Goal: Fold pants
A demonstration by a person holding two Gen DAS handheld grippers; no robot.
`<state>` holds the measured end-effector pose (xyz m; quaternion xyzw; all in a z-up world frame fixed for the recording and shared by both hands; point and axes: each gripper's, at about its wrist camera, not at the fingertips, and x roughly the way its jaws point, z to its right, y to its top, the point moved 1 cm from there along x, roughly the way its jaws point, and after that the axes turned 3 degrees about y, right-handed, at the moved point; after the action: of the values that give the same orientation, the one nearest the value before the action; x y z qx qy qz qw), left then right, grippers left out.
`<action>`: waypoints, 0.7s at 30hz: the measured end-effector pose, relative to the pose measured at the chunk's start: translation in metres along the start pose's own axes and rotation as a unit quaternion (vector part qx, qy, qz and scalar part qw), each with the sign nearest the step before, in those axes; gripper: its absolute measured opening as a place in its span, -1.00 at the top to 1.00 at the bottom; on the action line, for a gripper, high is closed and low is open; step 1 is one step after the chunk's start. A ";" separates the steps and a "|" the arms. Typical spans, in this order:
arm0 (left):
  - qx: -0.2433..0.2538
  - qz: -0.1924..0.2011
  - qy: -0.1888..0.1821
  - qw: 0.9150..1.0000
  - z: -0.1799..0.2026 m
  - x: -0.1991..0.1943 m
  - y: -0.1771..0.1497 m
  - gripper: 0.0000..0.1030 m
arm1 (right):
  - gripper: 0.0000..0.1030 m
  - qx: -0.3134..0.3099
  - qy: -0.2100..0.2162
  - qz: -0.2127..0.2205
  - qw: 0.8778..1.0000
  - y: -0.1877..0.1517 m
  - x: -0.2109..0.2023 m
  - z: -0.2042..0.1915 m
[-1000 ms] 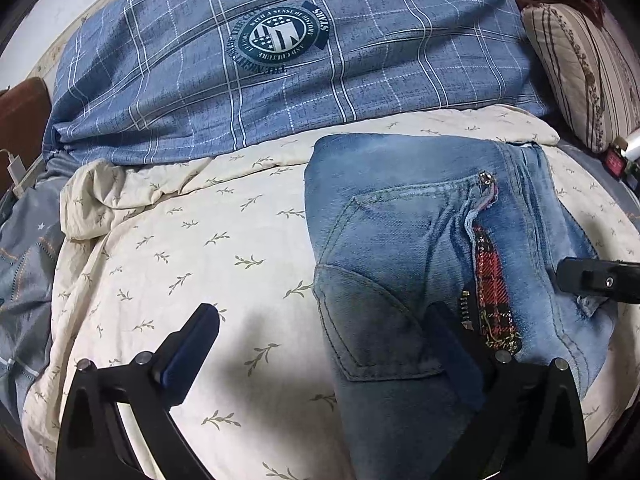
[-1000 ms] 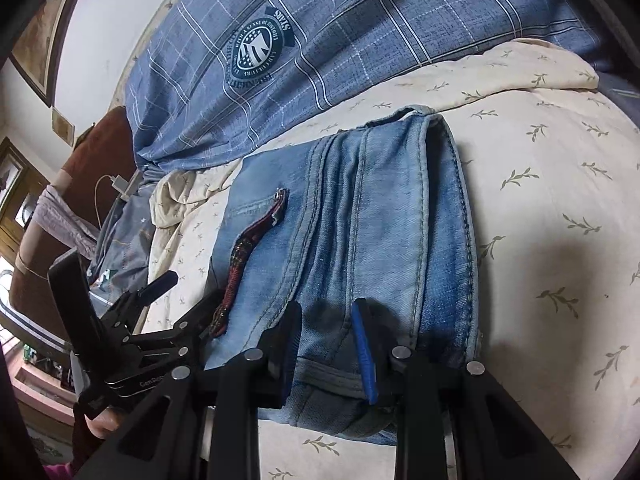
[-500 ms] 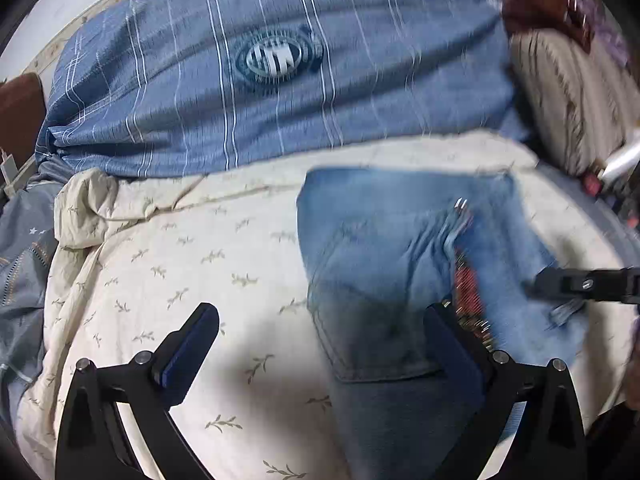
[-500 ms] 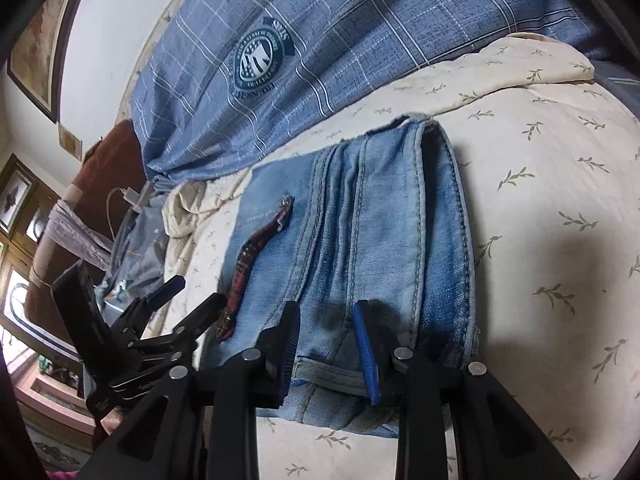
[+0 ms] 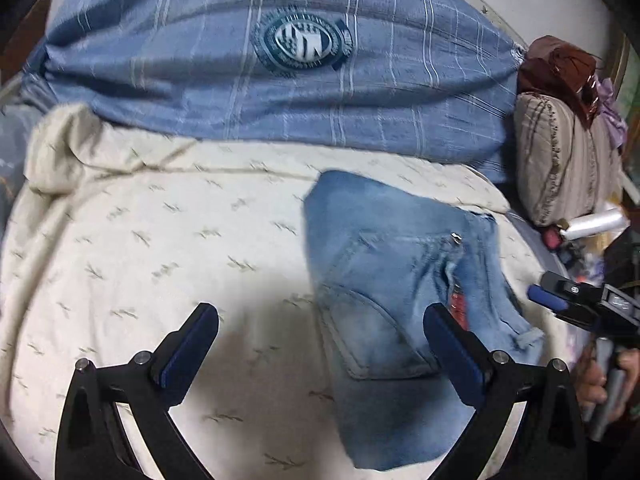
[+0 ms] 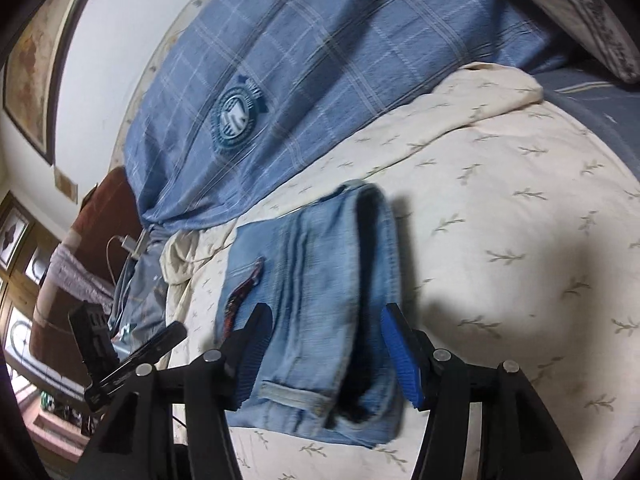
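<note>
Lying folded into a compact bundle on the leaf-print bedspread [image 5: 168, 240], below the blue plaid pillow [image 5: 280, 92]: faded jeans [image 6: 320, 304]. Hovering with fingers spread wide apart, holding nothing: left gripper [image 5: 320, 354] and right gripper [image 6: 326, 354]. Possibly risking, if brushing the thick rolled edge: snagging the denim and springing the fold open.

A: The left wrist view looks down and forward from close above the bed [image 5: 160, 240], facing the blue plaid pillow [image 5: 280, 100].

B: The right wrist view sits low at the opposite side, angled toward it. The 2 views share the folded jeans [image 6: 320, 280] and pillow.
</note>
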<state>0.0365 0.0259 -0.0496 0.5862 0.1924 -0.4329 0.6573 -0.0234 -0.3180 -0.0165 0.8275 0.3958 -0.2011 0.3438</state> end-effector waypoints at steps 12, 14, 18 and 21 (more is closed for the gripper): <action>0.042 -0.043 -0.039 0.997 0.027 0.017 -0.008 -0.98 | -0.25 0.044 0.003 -0.028 0.999 -0.005 -0.004 0.033; 0.046 -0.047 -0.041 0.997 0.029 0.020 -0.008 -0.98 | -0.25 0.051 0.005 -0.032 0.998 -0.006 -0.002 0.035; 0.054 -0.047 -0.033 0.997 0.034 0.022 -0.010 -0.98 | -0.26 0.063 0.017 -0.043 0.997 -0.006 0.003 0.037; 0.048 -0.052 -0.050 0.996 0.036 0.023 -0.010 -0.98 | -0.26 0.068 0.023 -0.054 0.996 -0.008 0.008 0.036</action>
<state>0.0319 -0.0150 -0.0651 0.5839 0.1684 -0.5040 0.6138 -0.0271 -0.3370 -0.0490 0.8309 0.4327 -0.2267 0.2664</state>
